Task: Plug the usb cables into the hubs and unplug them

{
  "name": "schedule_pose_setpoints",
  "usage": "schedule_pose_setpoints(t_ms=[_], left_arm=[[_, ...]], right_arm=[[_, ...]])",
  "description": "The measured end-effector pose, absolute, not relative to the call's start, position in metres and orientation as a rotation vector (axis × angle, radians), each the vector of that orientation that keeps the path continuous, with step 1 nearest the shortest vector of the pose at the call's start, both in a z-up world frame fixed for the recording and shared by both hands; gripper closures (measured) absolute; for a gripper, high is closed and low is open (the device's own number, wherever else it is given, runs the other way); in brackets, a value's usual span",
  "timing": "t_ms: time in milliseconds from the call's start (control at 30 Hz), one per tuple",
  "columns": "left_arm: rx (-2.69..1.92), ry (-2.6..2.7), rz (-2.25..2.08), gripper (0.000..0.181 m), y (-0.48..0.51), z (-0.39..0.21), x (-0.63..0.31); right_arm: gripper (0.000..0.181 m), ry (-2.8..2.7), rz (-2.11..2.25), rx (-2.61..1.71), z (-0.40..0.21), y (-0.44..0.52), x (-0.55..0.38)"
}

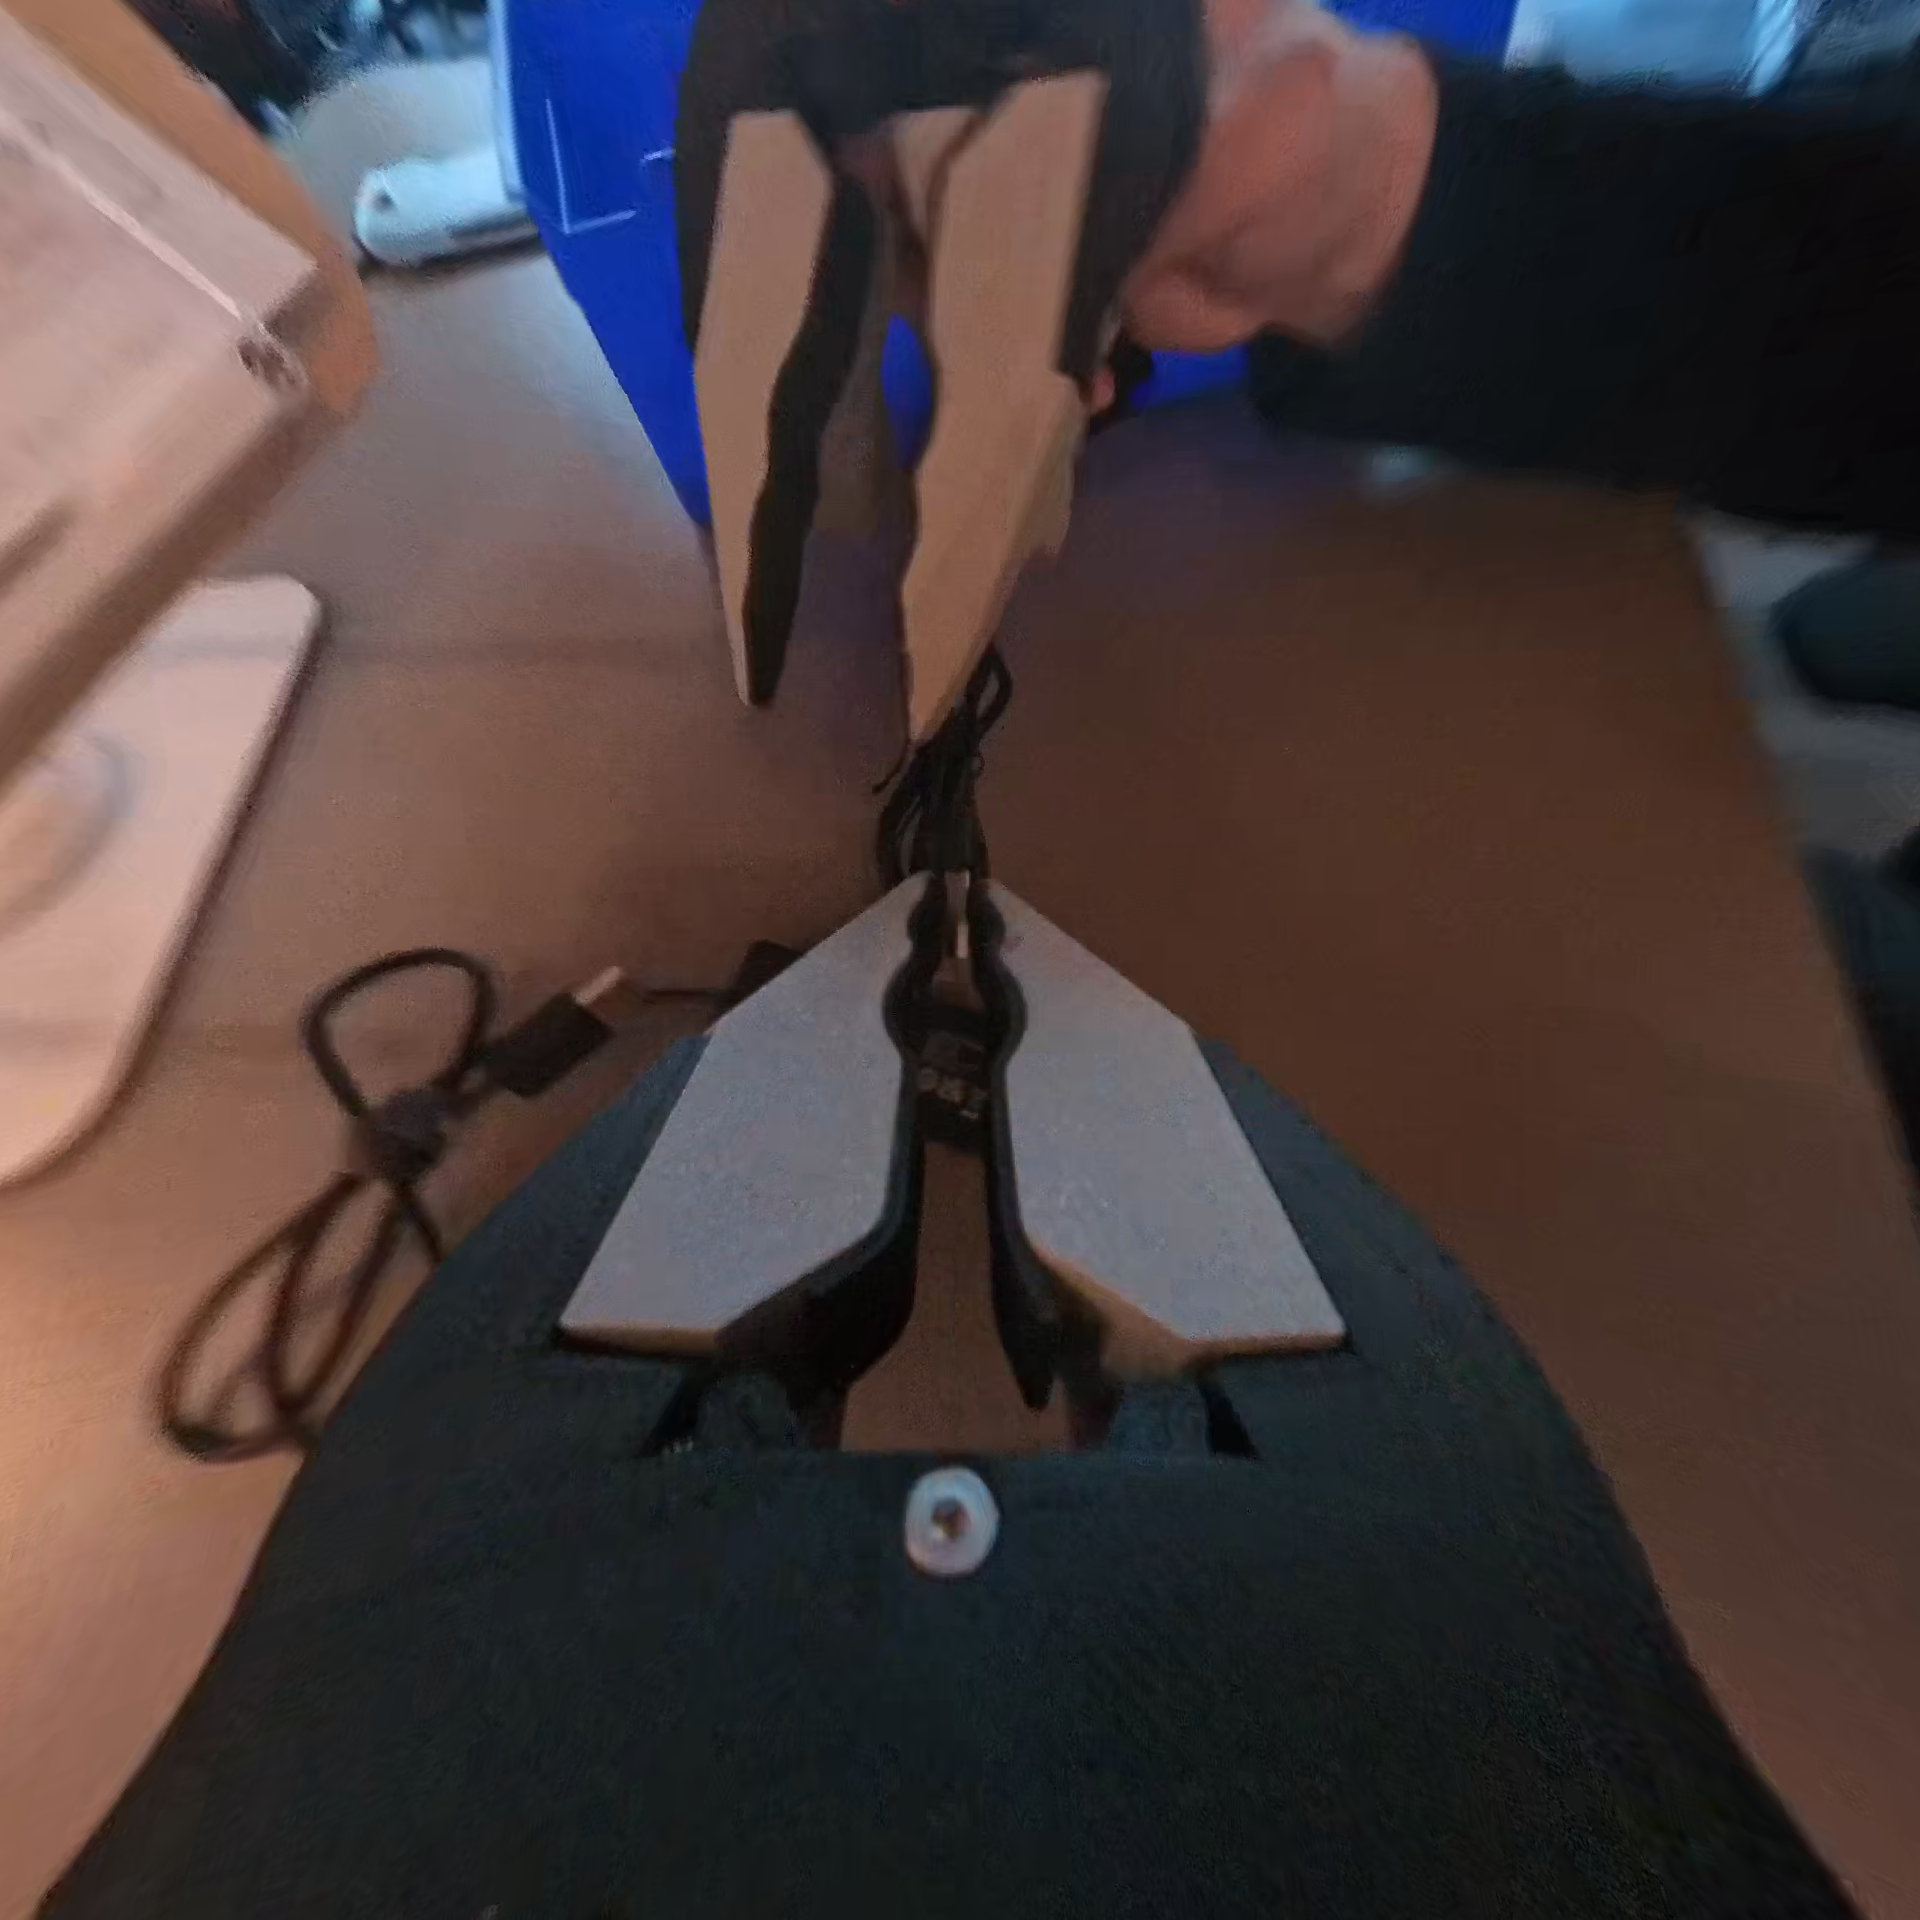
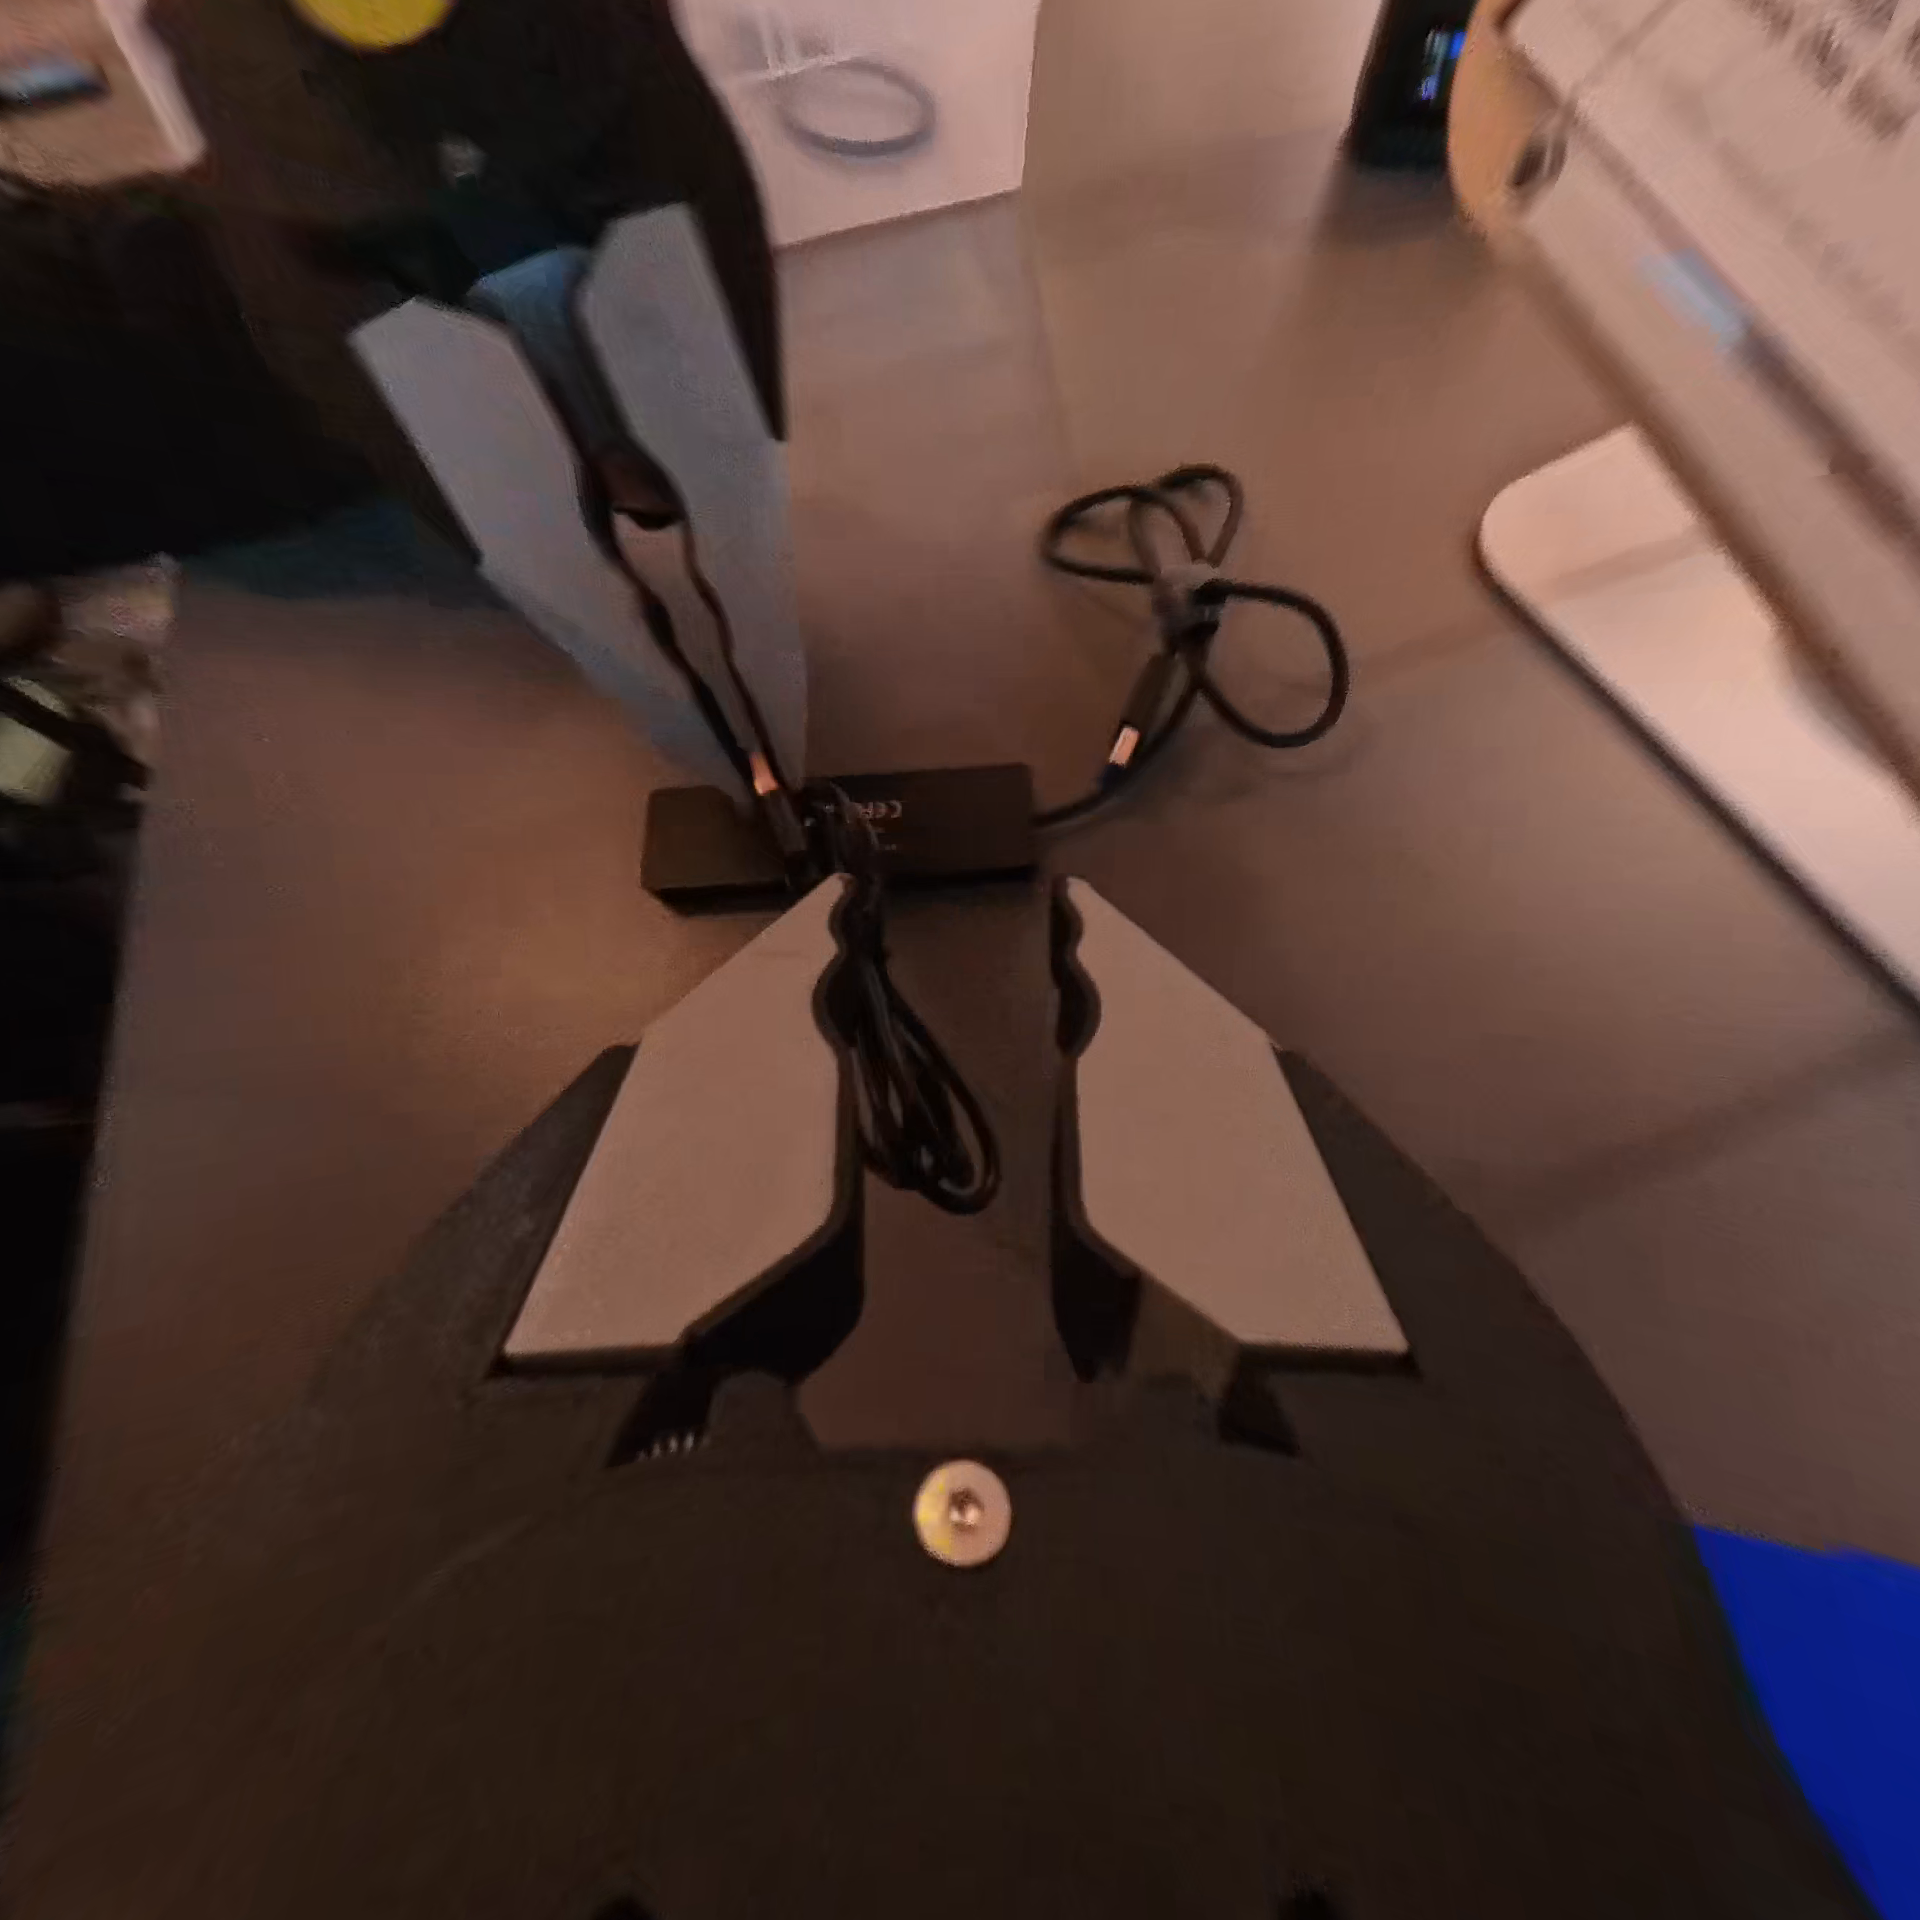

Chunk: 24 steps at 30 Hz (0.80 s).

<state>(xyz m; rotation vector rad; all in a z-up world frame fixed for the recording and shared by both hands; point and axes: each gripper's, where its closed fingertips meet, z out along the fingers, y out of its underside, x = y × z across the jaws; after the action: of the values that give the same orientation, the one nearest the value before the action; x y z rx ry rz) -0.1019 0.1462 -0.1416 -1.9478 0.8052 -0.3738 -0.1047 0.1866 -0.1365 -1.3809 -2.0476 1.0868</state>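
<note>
- The hub [image 2: 842, 836], a flat black box, is lying on the counter [image 2: 1299, 935] just ahead of the right gripper [image 2: 951, 894]; its own lead is running off its right end.
- The plug [image 1: 951, 935], black-bodied with a metal tip, is sitting clamped between the jaws of the left gripper [image 1: 951, 904]. In the right wrist view the tip is meeting the hub's top near its middle; whether it is entering a port cannot be told.
- The cable [image 2: 914, 1091] belonging to that plug is trailing as a bundled black loop between the right gripper's jaws, which are standing apart and gripping nothing.
- Step in hand, as a judgement: the plugging stage, with the left gripper presenting the plug to the hub. Task progress is appearing early.
- Next move, as a judgement: aligning the metal tip squarely with a port and pushing along the port axis, while the right gripper is bracing the hub against sliding.
- A second cable [image 2: 1205, 613], coiled and tied, is lying on the counter near the hub's right end, its plug unconnected.
- A white box [image 2: 894, 104] is standing well behind.
</note>
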Motion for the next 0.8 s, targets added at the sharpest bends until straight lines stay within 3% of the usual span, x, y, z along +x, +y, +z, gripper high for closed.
schedule_pose_setpoints(t_ms=[133,200,567,800], left_arm=[[-1.994,0.543,-0.754,0.179,0.147,-0.135,-0.109],[-1.975,0.469,-0.848,0.179,0.147,-0.131,-0.114],[-1.901,0.32,-1.133,0.178,0.145,-0.121,-0.112],[-1.918,0.295,-1.1,0.178,0.149,-0.125,-0.114]], right_arm=[[0.148,-2.094,0.965,-1.145,-0.128,0.165,-0.104],[0.135,-2.094,0.86,-1.058,-0.128,0.16,-0.105],[0.16,-2.029,0.356,-0.786,-0.128,0.159,-0.114],[0.165,-2.005,0.137,-0.719,-0.136,0.166,-0.119]])
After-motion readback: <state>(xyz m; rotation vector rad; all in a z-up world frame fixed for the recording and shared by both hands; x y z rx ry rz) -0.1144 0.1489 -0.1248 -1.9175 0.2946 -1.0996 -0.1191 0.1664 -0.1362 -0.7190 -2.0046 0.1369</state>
